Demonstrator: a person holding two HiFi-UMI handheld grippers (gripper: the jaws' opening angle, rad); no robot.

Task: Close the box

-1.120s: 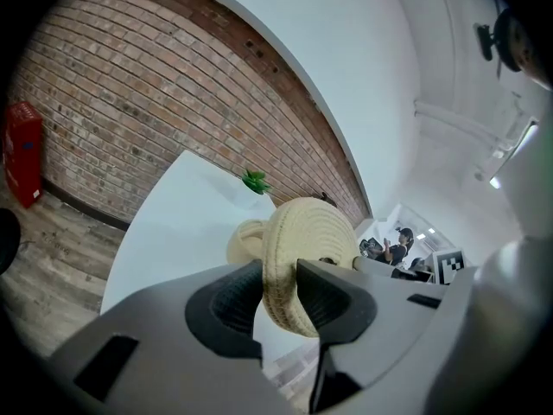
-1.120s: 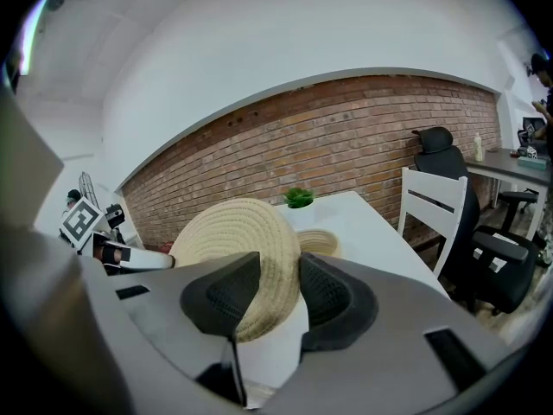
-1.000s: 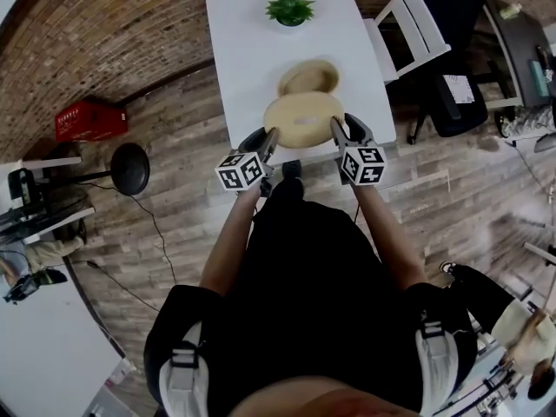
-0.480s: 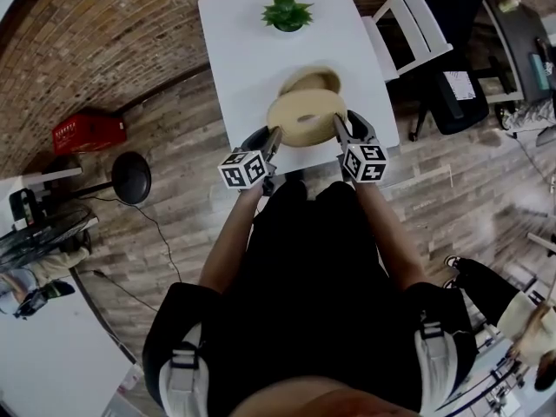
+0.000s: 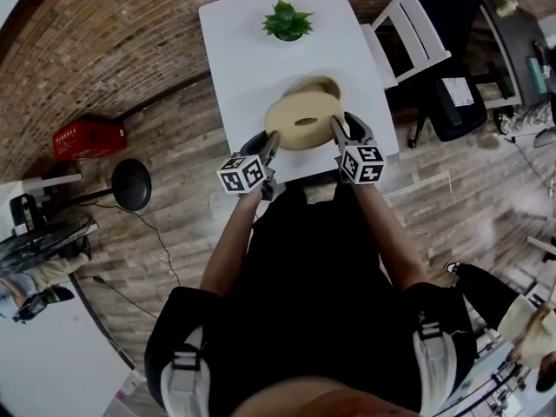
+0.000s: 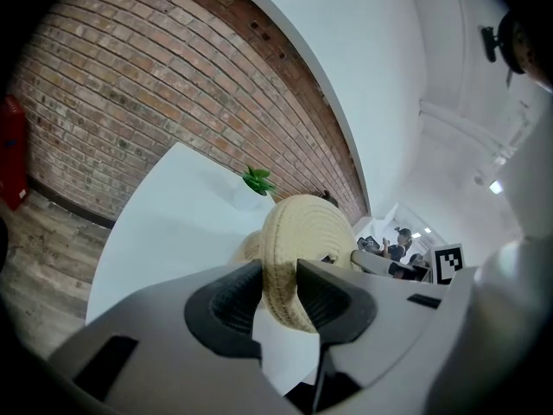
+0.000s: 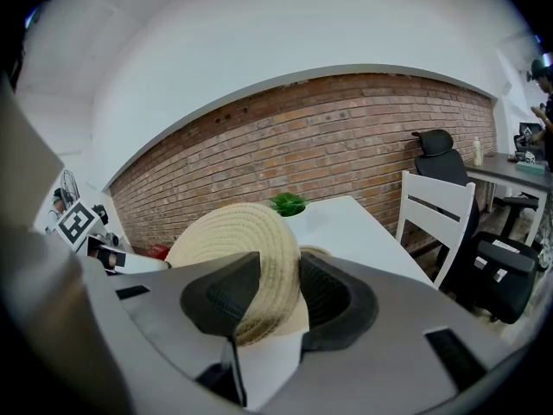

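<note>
A round woven straw lid [image 5: 303,121] hangs above the near end of the white table [image 5: 248,55], tilted, its far edge over the open woven box [image 5: 319,85], most of which it hides. My left gripper [image 5: 271,137] is shut on the lid's left rim and my right gripper [image 5: 336,129] on its right rim. In the left gripper view the lid [image 6: 308,230] sits edge-on between the pads of the left gripper [image 6: 278,296], with the box [image 6: 245,247] just behind. In the right gripper view the lid [image 7: 230,239] fills the right gripper [image 7: 276,296]; a sliver of the box [image 7: 318,252] shows past it.
A small green potted plant [image 5: 287,20] stands at the table's far end. A white chair [image 5: 408,24] and a black office chair [image 5: 456,102] stand to the right. A red box [image 5: 87,133] and a black stool [image 5: 132,185] are on the wooden floor to the left.
Both grippers have carried the lid away from the body, over the table. It now covers more of the box than a second ago. The grips have not changed.
</note>
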